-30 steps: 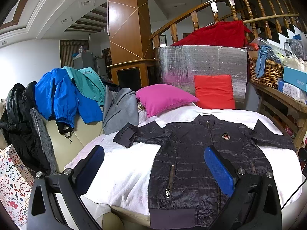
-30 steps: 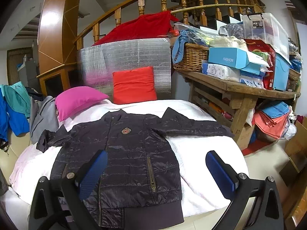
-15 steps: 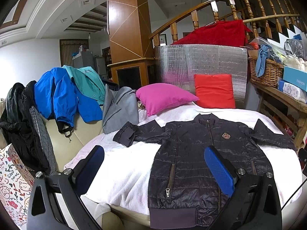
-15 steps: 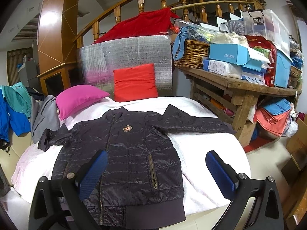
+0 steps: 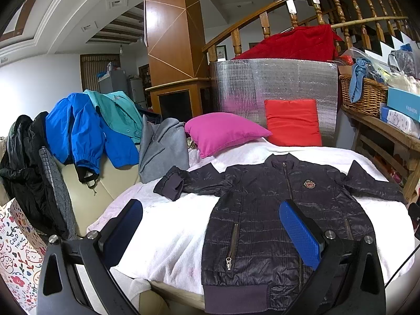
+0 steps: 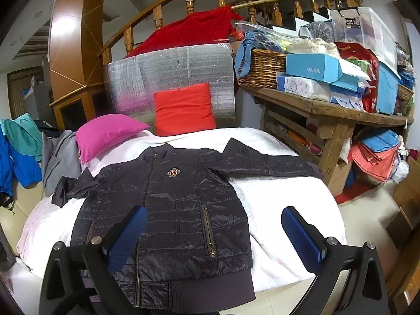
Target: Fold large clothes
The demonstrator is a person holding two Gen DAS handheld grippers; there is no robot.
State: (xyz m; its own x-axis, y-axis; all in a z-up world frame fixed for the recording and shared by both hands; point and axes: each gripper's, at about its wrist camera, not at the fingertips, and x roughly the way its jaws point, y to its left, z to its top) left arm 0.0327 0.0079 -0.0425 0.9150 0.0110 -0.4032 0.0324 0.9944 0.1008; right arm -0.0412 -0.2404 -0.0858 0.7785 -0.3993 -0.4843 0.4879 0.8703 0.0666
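A dark quilted jacket (image 5: 283, 210) lies flat, front up, zipped, on a white blanket (image 5: 168, 225), with both sleeves spread out to the sides. It also shows in the right wrist view (image 6: 170, 204). My left gripper (image 5: 210, 225) is open and empty, held above the jacket's lower left part. My right gripper (image 6: 212, 231) is open and empty, held above the jacket's lower right part and hem.
A pink pillow (image 5: 223, 134) and a red cushion (image 5: 292, 122) sit at the back. Blue, teal, grey and black coats (image 5: 86, 128) hang over the sofa at left. A cluttered wooden table (image 6: 328, 107) stands at right. A patterned bag (image 5: 15, 249) stands lower left.
The right gripper view has shifted slightly closer and lower toward the jacket. The left gripper has barely moved. Both stay open.
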